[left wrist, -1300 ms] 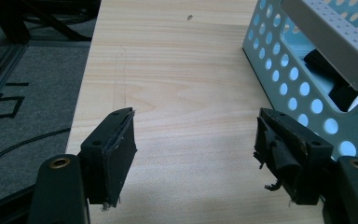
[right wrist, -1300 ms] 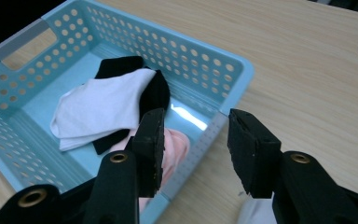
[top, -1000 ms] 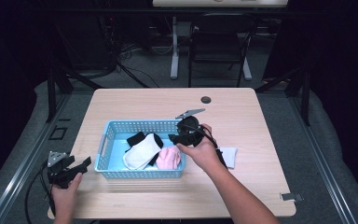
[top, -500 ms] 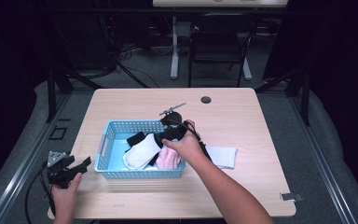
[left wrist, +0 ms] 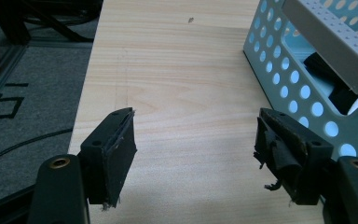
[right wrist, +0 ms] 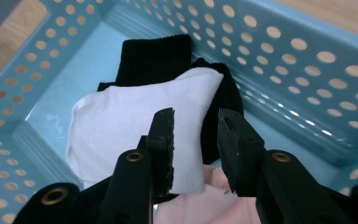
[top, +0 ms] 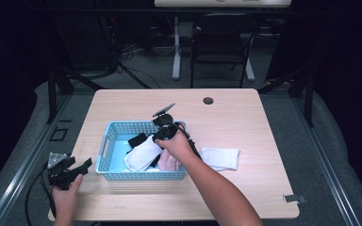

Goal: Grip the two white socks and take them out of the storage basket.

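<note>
Two white socks (top: 143, 156) (one basketed)

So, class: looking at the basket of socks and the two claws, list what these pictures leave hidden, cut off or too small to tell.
- Pink sock: right gripper view, mostly covered by the white sock and the right claw.
- Black sock: same view, lower part under the white sock.
- Basket: left gripper view, cut off by the right edge.
- Right claw's jaws: high view, hidden by the hand.
- Dark round spot on the table: high view, too small to identify.

White sock (right wrist: 135, 126), blk sock (right wrist: 156, 58), lt-blue perforated basket (right wrist: 307, 79).
</note>
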Demonstrator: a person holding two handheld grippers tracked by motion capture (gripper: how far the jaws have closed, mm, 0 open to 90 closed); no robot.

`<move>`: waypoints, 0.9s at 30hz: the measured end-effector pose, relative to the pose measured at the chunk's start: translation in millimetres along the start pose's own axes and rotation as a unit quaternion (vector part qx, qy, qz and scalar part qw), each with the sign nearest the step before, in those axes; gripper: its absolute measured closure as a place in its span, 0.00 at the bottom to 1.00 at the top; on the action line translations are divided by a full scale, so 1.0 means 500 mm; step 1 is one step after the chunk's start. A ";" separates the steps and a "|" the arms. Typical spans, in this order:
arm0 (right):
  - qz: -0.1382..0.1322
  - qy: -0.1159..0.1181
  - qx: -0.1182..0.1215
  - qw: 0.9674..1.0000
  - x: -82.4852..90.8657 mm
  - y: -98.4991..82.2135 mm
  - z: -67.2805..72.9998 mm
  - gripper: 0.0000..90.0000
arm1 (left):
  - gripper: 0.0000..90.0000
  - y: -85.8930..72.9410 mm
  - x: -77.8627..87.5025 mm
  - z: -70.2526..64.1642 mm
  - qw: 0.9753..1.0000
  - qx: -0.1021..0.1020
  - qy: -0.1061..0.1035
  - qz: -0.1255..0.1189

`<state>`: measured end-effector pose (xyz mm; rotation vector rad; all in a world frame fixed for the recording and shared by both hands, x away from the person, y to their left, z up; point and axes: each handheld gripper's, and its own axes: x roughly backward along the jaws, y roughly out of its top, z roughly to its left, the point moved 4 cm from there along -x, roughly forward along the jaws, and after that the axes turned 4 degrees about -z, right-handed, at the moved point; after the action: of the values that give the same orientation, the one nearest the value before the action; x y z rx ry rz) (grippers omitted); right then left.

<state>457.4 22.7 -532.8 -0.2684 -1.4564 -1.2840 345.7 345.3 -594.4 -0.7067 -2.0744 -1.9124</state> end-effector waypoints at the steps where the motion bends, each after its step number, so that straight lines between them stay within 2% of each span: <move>1: 0.009 0.000 -0.001 1.000 -0.005 -0.001 -0.001 0.76 | 0.32 0.000 0.000 0.000 1.000 0.000 0.000 0.000; 5: 0.020 -0.004 -0.006 1.000 -0.025 -0.004 -0.002 0.77 | 0.32 0.000 0.000 0.000 1.000 -0.001 0.000 0.000; 10: 0.037 0.006 -0.017 0.999 -0.039 -0.005 -0.004 0.79 | 0.32 0.000 0.000 0.000 1.000 0.000 0.000 -0.001; 12: 0.036 0.006 -0.025 0.999 -0.046 -0.007 -0.004 0.79 | 0.32 0.000 0.000 0.000 1.000 0.000 0.000 0.000; 16: 0.037 0.015 -0.040 0.998 -0.051 -0.009 -0.003 0.87 | 0.32 0.000 0.000 0.000 1.000 -0.002 0.000 0.000; 21: 0.045 0.020 -0.029 0.998 -0.051 -0.010 -0.001 0.92 | 0.32 0.000 -0.001 -0.001 1.000 -0.001 0.001 0.000; 23: 0.039 0.021 -0.032 0.998 -0.052 -0.010 0.000 0.95 | 0.32 0.001 -0.001 0.000 1.000 0.000 0.001 0.000; 27: 0.040 0.026 -0.022 0.999 -0.045 -0.009 0.004 0.98 | 0.32 0.001 0.000 0.000 1.000 0.000 0.001 0.000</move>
<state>460.8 32.9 -553.3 -0.3176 -1.3613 -1.2503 346.0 345.1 -594.2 -0.7036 -2.0724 -1.9135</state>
